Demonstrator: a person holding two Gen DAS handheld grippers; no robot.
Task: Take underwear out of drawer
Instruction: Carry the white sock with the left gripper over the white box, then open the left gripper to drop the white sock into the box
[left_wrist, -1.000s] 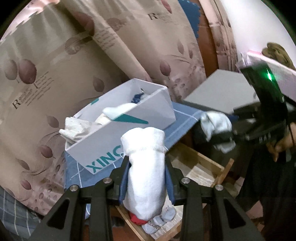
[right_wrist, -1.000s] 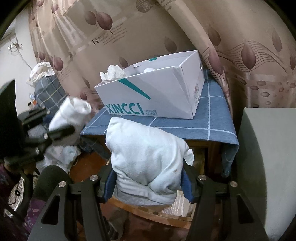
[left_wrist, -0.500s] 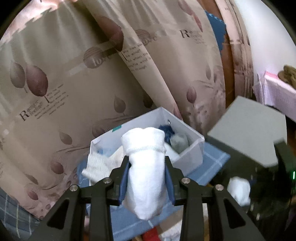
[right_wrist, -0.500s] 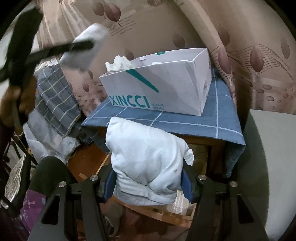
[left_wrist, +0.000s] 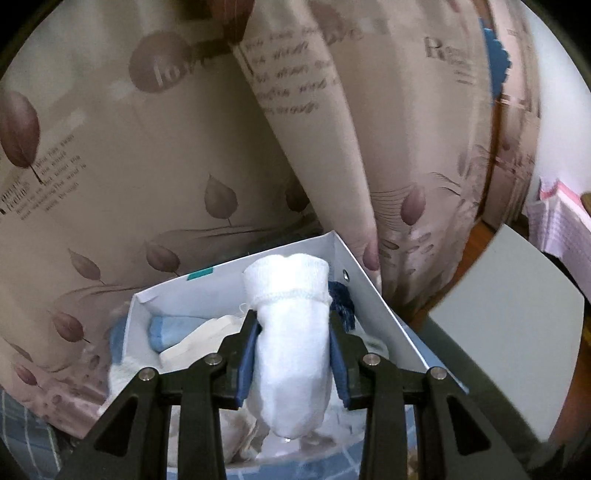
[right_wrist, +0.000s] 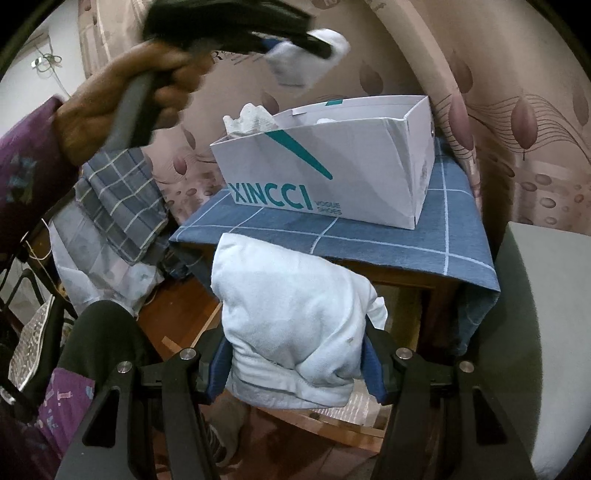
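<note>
A beige curtain (left_wrist: 155, 177) printed with brown leaves and lettering is filling the background in both wrist views. Below it, a worktop covered by a blue cloth (right_wrist: 388, 236) with white grid lines is carrying a white XINCCI shoe box (right_wrist: 332, 177), which is sitting open-topped near the curtain. A grey panel (right_wrist: 546, 332) is standing at the right edge, and a grey checked fabric (right_wrist: 118, 199) is hanging over white bags to the left of the worktop.

Inside the box, pale blue, cream and dark blue folded garments (left_wrist: 192, 332) are lying, with a crumpled white piece (right_wrist: 251, 118) sticking up at the left end.

The right gripper (right_wrist: 295, 365) is holding low in front of the worktop's edge, its jaws clamping a bundled light-blue underwear piece (right_wrist: 291, 314) from both sides. Under it, part of an open wooden drawer (right_wrist: 354, 417) is showing.

The left gripper (left_wrist: 291, 354) is hovering above the box, its jaws pinching a rolled white garment (left_wrist: 291, 332) with a ribbed cuff at the top. In the right wrist view the person's hand (right_wrist: 122, 107) is gripping that tool's handle, with a purple sleeve (right_wrist: 26, 170) behind it
</note>
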